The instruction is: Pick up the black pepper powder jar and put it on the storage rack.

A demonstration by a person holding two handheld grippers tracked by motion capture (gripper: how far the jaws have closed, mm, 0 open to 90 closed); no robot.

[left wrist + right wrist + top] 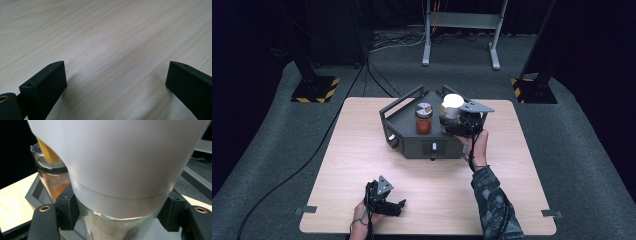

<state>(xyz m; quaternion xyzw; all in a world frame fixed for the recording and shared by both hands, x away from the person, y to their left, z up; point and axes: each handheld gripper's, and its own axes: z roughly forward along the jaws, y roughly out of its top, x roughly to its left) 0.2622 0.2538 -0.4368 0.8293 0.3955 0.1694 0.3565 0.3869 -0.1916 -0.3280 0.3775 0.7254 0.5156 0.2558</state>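
Right gripper (455, 121) clamped around a white-capped glass jar (452, 106), jaws pressed against the glass just below the white cap (120, 157), seen close up in the right gripper view. Jar held upright over the right part of a dark grey tray (408, 131) with raised rails. Beside it on the tray, to its left and apart from it, a second jar (423, 119) with reddish-orange contents and a patterned lid. In the right gripper view, that jar (51, 177) behind the left jaw.

Left gripper (388, 203) near the front edge of the table, well apart from the tray, jaws spread wide over bare wood (107, 42), holding nothing.

Light wooden table (362, 165) on grey carpet (272, 145). Black cables across the floor, yellow-and-black striped stand bases (314, 90) at both sides, a grey metal frame (460, 30) behind, dark surroundings.
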